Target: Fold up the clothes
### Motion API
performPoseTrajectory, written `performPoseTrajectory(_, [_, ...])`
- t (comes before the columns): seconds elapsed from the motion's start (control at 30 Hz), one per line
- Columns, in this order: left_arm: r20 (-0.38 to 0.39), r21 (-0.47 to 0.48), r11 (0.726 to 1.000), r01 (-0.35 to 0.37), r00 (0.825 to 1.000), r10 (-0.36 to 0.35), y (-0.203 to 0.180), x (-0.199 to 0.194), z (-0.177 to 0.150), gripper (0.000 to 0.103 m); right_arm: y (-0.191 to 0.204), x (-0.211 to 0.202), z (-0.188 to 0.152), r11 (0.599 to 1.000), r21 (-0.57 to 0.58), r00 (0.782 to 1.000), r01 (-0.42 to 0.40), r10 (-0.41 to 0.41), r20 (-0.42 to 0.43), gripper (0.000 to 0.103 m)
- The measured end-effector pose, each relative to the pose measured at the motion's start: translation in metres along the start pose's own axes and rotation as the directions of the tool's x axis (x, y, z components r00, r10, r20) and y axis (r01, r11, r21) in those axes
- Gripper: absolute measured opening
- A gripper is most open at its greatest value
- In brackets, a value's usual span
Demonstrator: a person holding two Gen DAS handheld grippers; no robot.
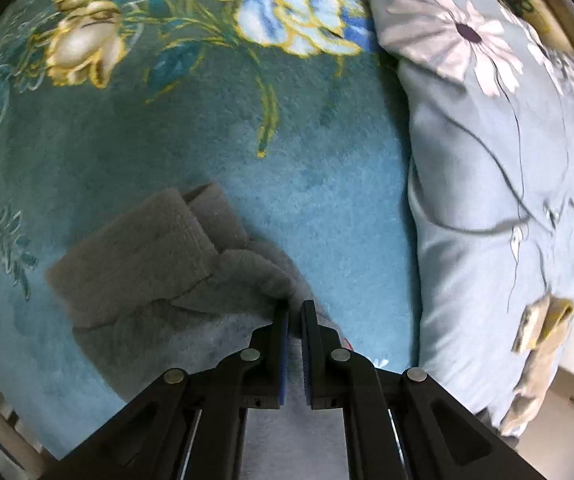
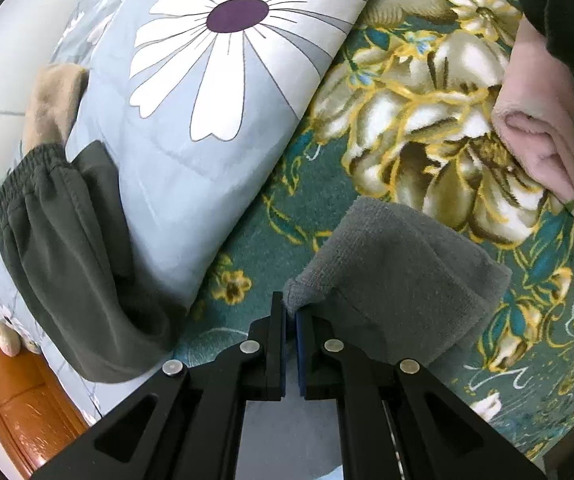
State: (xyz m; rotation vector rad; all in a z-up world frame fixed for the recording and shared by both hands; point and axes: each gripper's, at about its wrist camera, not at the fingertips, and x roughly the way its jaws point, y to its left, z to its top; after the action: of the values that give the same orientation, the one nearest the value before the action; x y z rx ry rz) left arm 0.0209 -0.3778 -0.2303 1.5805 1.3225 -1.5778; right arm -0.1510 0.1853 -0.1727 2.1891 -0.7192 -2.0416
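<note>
A grey fleecy garment [image 1: 155, 264] lies partly folded on the teal floral blanket [image 1: 295, 168]. My left gripper [image 1: 295, 312] is shut on a bunched edge of it, with one flap doubled over to the left. In the right wrist view the same grey garment [image 2: 403, 272] hangs in a fold, and my right gripper [image 2: 291, 312] is shut on its corner just above the blanket [image 2: 271, 248].
A light blue quilt with white daisies [image 1: 487, 168] is heaped on the right of the left view and also shows in the right wrist view [image 2: 215, 92]. Dark green trousers [image 2: 71, 256] lie over it. A pink cloth [image 2: 547, 136] lies at the right. A wooden bed frame [image 2: 11, 384] shows lower left.
</note>
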Motion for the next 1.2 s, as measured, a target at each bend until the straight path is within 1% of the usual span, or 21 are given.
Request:
performPoseTrajectory(0.03, [-0.007, 0.017, 1.000, 0.011, 1.000, -0.010, 0.000, 0.000, -0.001, 0.007, -0.001, 0.002, 0.000, 1.000, 0.002, 1.000, -0.006, 0.006, -0.002, 0.004])
performPoseTrajectory(0.17, [-0.036, 0.051, 0.992, 0.111, 0.993, -0.109, 0.006, -0.012, -0.009, 0.013, -0.002, 0.006, -0.002, 1.000, -0.013, 1.000, -0.027, 0.027, -0.010, 0.007])
performPoseTrajectory(0.23, [-0.042, 0.059, 0.980, 0.188, 0.982, -0.186, 0.016, -0.026, -0.016, 0.022, -0.002, 0.002, -0.004, 0.998, -0.047, 0.999, -0.039, 0.039, -0.015, 0.009])
performPoseTrajectory(0.27, [-0.024, 0.062, 0.976, 0.209, 0.978, -0.208, 0.024, -0.036, -0.021, 0.032, -0.003, -0.002, -0.005, 0.997, -0.057, 0.998, -0.055, 0.054, -0.017, 0.012])
performPoseTrajectory(0.3, [0.002, 0.066, 0.974, 0.215, 0.977, -0.215, 0.032, -0.043, -0.025, 0.039, -0.006, -0.008, -0.007, 0.995, -0.067, 0.997, -0.074, 0.074, -0.009, 0.023])
performPoseTrajectory(0.33, [0.027, 0.071, 0.973, 0.220, 0.975, -0.223, 0.040, -0.051, -0.028, 0.042, -0.010, -0.017, -0.009, 0.992, -0.077, 0.995, -0.101, 0.102, 0.013, 0.034])
performPoseTrajectory(0.37, [0.050, 0.073, 0.973, 0.221, 0.973, -0.225, 0.049, -0.058, -0.031, 0.046, -0.014, -0.027, -0.011, 0.988, -0.087, 0.991, -0.127, 0.131, 0.034, 0.040])
performPoseTrajectory(0.4, [0.065, 0.067, 0.978, 0.200, 0.977, -0.204, 0.059, -0.058, -0.029, 0.047, -0.019, -0.037, -0.013, 0.984, -0.098, 0.987, -0.146, 0.152, 0.060, 0.046])
performPoseTrajectory(0.47, [0.089, 0.050, 0.987, 0.154, 0.983, -0.158, 0.078, -0.057, -0.027, 0.049, -0.038, -0.051, -0.020, 0.986, -0.098, 0.983, -0.137, 0.147, 0.107, 0.047])
performPoseTrajectory(0.5, [0.081, 0.034, 0.993, 0.110, 0.990, -0.113, 0.087, -0.050, -0.029, 0.049, -0.050, -0.056, -0.024, 0.987, -0.092, 0.982, -0.128, 0.139, 0.127, 0.049])
performPoseTrajectory(0.53, [0.073, 0.016, 0.997, 0.070, 0.995, -0.071, 0.097, -0.043, -0.032, 0.049, -0.062, -0.058, -0.027, 0.990, -0.075, 0.982, -0.121, 0.130, 0.134, 0.051])
performPoseTrajectory(0.6, [0.058, -0.042, 0.999, 0.022, 0.998, -0.020, 0.117, -0.032, -0.037, 0.049, -0.090, -0.048, -0.030, 0.994, -0.003, 0.987, -0.113, 0.112, 0.111, 0.054])
performPoseTrajectory(0.7, [0.033, -0.140, 0.990, -0.017, 0.999, 0.022, 0.139, -0.021, -0.046, 0.049, -0.105, -0.039, -0.031, 0.988, 0.061, 0.984, -0.144, 0.137, 0.111, 0.056])
performPoseTrajectory(0.8, [0.020, -0.172, 0.985, -0.003, 1.000, 0.006, 0.140, -0.016, -0.052, 0.049, -0.112, -0.032, -0.032, 0.977, 0.107, 0.978, -0.183, 0.170, 0.122, 0.056])
performPoseTrajectory(0.83, [0.014, -0.164, 0.986, -0.003, 1.000, 0.006, 0.137, -0.015, -0.053, 0.049, -0.111, -0.031, -0.033, 0.975, 0.114, 0.976, -0.192, 0.178, 0.123, 0.056])
performPoseTrajectory(0.9, [0.005, -0.137, 0.991, -0.006, 1.000, 0.007, 0.127, -0.014, -0.054, 0.049, -0.101, -0.033, -0.033, 0.978, 0.095, 0.977, -0.186, 0.174, 0.120, 0.055])
performPoseTrajectory(0.97, [0.008, -0.112, 0.994, -0.001, 1.000, 0.002, 0.119, -0.014, -0.053, 0.049, -0.093, -0.041, -0.038, 0.982, 0.071, 0.977, -0.174, 0.163, 0.140, 0.055])
performPoseTrajectory(1.03, [0.004, -0.082, 0.997, -0.004, 1.000, 0.005, 0.109, -0.012, -0.051, 0.049, -0.088, -0.048, -0.044, 0.980, 0.040, 0.970, -0.197, 0.188, 0.153, 0.055])
performPoseTrajectory(1.1, [-0.007, -0.064, 0.998, -0.010, 1.000, 0.009, 0.101, -0.009, -0.050, 0.049, -0.086, -0.038, -0.045, 0.979, 0.025, 0.974, -0.205, 0.201, 0.108, 0.055])
performPoseTrajectory(1.13, [-0.014, -0.059, 0.998, -0.011, 1.000, 0.010, 0.098, -0.008, -0.050, 0.049, -0.087, -0.029, -0.044, 0.979, 0.028, 0.977, -0.200, 0.197, 0.078, 0.055])
performPoseTrajectory(1.2, [-0.018, -0.048, 0.999, -0.004, 1.000, 0.003, 0.093, -0.009, -0.051, 0.049, -0.090, -0.011, -0.039, 0.982, 0.055, 0.982, -0.183, 0.180, 0.053, 0.055])
